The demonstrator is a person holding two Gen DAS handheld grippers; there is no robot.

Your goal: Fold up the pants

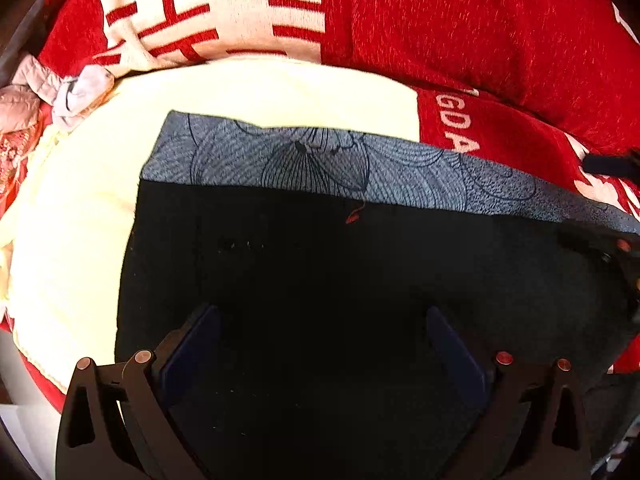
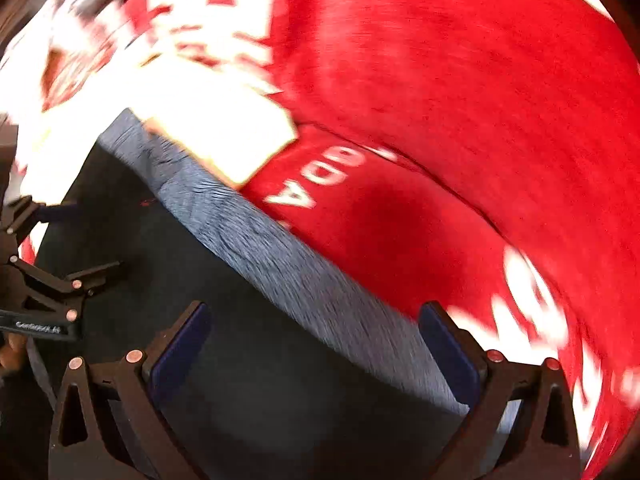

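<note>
The black pants point(image 1: 328, 272) lie folded flat on a blue-grey floral cloth point(image 1: 320, 160) on the bed. My left gripper point(image 1: 322, 320) is open and empty, its blue pads spread wide just above the black fabric. My right gripper point(image 2: 314, 320) is open and empty too, over the right part of the pants point(image 2: 192, 320) and the floral cloth point(image 2: 280, 256); that view is motion-blurred. The left gripper also shows at the left edge of the right wrist view point(image 2: 80, 240), open over the pants. Part of the right gripper peeks in at the right edge of the left view.
A red and cream blanket point(image 1: 480, 40) with white lettering covers the bed behind and to the right. A cream patch point(image 1: 260, 96) lies under the floral cloth. A pink quilted garment point(image 1: 24, 96) is bunched at the far left.
</note>
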